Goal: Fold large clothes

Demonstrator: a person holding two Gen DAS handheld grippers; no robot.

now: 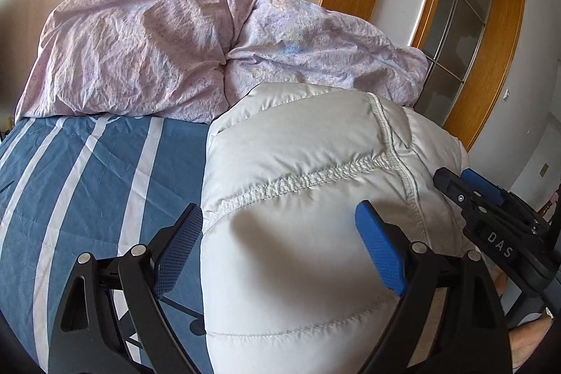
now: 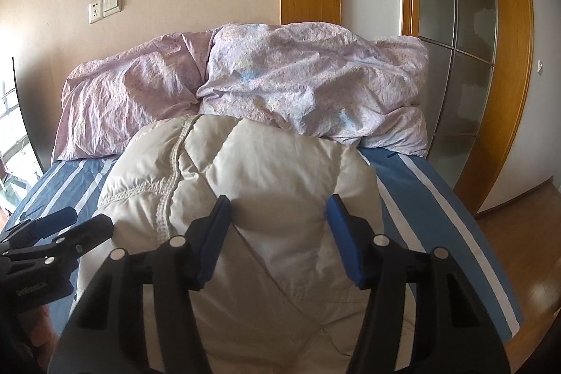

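Observation:
A white padded down jacket lies bunched in a thick bundle on the blue striped bed; it also shows in the right wrist view. My left gripper is open just above its left edge, the left finger over the sheet, the right finger over the jacket. My right gripper is open, its blue pads either side of a puffy fold, above the jacket. The right gripper also shows at the right of the left wrist view, and the left gripper at the left of the right wrist view.
The bed sheet is blue with white stripes. A crumpled lilac duvet is piled against the beige wall at the head of the bed. A wooden-framed glass door stands to the right, with wood floor beside the bed.

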